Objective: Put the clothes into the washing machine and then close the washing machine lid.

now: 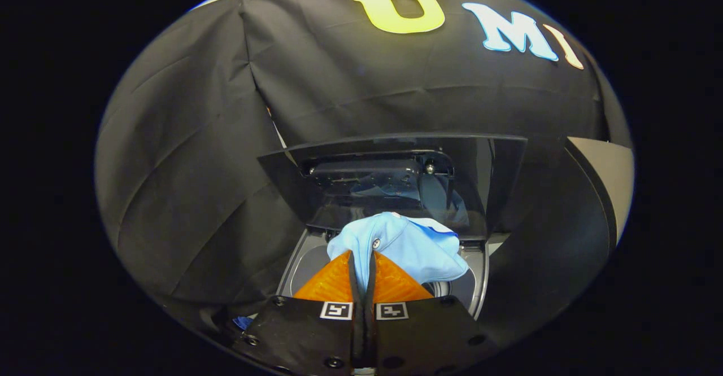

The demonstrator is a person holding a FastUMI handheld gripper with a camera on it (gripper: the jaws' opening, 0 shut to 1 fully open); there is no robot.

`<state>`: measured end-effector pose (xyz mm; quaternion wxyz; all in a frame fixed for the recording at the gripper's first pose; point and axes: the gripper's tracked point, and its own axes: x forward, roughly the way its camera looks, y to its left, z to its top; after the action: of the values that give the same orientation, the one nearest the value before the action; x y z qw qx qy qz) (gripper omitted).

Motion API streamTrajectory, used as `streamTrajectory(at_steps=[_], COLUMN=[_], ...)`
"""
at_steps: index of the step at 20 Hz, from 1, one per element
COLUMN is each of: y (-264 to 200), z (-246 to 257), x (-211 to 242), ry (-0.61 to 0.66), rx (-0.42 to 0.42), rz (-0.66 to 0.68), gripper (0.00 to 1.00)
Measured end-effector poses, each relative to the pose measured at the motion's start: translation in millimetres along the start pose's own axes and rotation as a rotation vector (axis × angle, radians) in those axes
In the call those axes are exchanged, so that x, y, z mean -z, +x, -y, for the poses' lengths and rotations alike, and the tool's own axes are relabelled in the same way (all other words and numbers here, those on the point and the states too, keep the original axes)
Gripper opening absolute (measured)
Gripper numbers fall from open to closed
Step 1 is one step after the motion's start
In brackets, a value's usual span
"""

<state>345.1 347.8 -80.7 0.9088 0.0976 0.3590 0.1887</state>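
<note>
Pinching a shirt [402, 245] over the washer [474, 285], the tool [361, 266] could let cloth drape on the rim, blocking the raised lid [390, 181] from closing.

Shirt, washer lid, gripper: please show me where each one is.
shirt [406, 243]: gripper view, on the light blue cloth just ahead of the fingers.
lid [502, 178]: gripper view, on the raised dark panel behind the shirt.
gripper [362, 263]: gripper view, between the fingertips, shut on the shirt.
</note>
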Motion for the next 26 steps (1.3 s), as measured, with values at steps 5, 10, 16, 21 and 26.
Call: streamTrajectory(at_steps=[5, 10, 16, 21, 26], y=[19, 39, 66, 89, 104], z=[4, 2, 0, -2, -1], x=[10, 29, 54, 80, 111], ry=[-0.005, -0.006, -0.04, -0.07, -0.089], rx=[0.015, 0.025, 0.026, 0.043, 0.071], rz=[-0.016, -0.05, -0.101, -0.161, -0.236], gripper=[0.01, 0.02, 0.02, 0.02, 0.02])
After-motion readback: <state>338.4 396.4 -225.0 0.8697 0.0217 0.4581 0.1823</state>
